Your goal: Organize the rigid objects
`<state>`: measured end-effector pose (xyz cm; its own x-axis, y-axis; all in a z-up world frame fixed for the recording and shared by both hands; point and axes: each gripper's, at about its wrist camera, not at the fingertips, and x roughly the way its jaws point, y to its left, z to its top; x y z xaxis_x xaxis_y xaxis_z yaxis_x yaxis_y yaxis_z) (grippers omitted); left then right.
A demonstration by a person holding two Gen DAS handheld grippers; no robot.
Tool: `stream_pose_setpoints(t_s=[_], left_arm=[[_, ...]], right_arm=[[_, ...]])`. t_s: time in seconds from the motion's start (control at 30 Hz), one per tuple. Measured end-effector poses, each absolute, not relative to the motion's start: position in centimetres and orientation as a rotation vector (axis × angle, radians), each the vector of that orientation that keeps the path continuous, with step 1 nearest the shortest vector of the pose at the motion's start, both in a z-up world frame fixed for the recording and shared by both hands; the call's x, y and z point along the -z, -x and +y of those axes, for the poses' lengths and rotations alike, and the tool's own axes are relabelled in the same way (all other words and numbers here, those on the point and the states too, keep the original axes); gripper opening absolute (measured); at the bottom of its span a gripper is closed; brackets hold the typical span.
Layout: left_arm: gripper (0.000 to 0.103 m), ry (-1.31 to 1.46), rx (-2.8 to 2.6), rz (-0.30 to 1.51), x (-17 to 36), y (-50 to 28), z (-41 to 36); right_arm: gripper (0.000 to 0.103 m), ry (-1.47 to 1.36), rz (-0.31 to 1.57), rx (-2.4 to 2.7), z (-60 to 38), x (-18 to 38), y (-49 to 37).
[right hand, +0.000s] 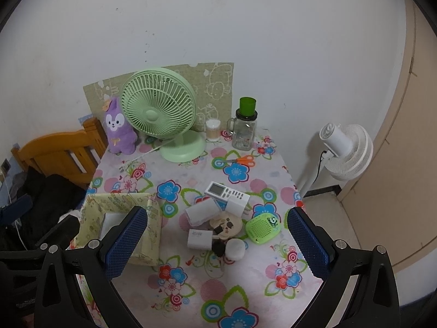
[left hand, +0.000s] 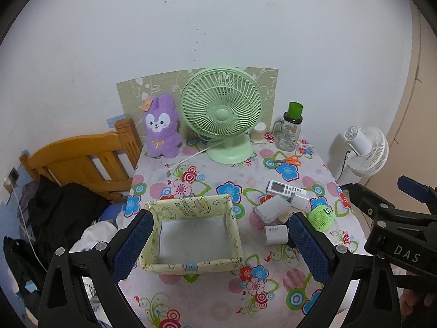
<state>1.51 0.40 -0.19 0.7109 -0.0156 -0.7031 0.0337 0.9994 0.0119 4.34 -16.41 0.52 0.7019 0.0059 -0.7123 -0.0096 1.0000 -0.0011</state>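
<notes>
A pale yellow basket [left hand: 232,216] stands empty on the flowered table, also in the right wrist view [right hand: 90,213]. Right of it lies a cluster: a white remote [right hand: 224,191], white chargers [right hand: 199,239], a green speaker [right hand: 262,228], a round beige item [right hand: 228,227] and a white cap [right hand: 235,248]. The remote [left hand: 284,188], a charger [left hand: 275,235] and the speaker [left hand: 321,217] show in the left wrist view. My left gripper [left hand: 218,243] is open above the basket. My right gripper [right hand: 217,242] is open above the cluster, holding nothing.
At the back stand a green fan [right hand: 161,112], a purple plush [right hand: 118,129], a glass jar with a green cup [right hand: 244,128], a swab jar [right hand: 213,129] and orange scissors [right hand: 241,160]. A wooden bed frame [left hand: 82,161] is left, a white floor fan [right hand: 347,147] right.
</notes>
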Motion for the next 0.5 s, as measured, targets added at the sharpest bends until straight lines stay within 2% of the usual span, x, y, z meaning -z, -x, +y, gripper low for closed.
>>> stream_pose_setpoints(t_s=[0.5], left_arm=[[0.101, -0.071, 0.105, 0.842, 2.0, -5.1, -1.4]], right_arm=[[0.103, -0.009, 0.842, 0.017, -18.0, 0.8, -7.7]])
